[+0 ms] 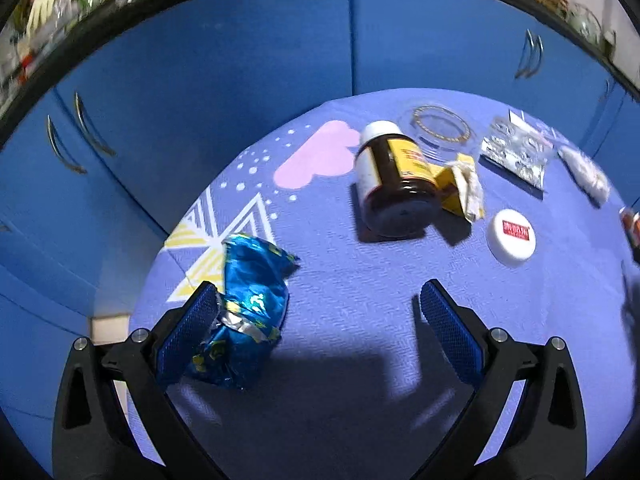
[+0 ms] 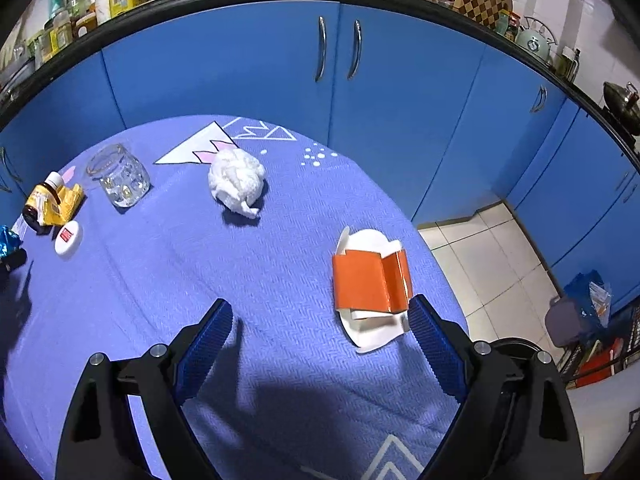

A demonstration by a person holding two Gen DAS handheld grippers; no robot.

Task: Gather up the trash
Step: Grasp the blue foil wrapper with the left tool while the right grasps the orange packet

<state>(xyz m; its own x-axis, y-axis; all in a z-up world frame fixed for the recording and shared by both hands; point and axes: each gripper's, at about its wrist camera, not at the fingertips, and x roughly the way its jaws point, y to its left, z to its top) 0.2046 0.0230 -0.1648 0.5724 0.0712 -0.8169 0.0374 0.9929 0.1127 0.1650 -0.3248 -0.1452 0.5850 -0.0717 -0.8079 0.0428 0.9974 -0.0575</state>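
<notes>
A crumpled blue foil wrapper lies on the purple tablecloth, against the inner face of my left gripper's left finger. The jaws stand wide, the right finger well clear of it. My right gripper is open above the cloth. An opened orange and white carton lies just inside its right fingertip. Farther off sit a crumpled white tissue, a brown bottle on its side with a torn yellow box, a white lid and a clear plastic wrapper.
A glass stands at the cloth's far left in the right wrist view. Blue cabinet doors curve around behind the table. White floor tiles show beyond the table's right edge, with a dark bin rim and bags there.
</notes>
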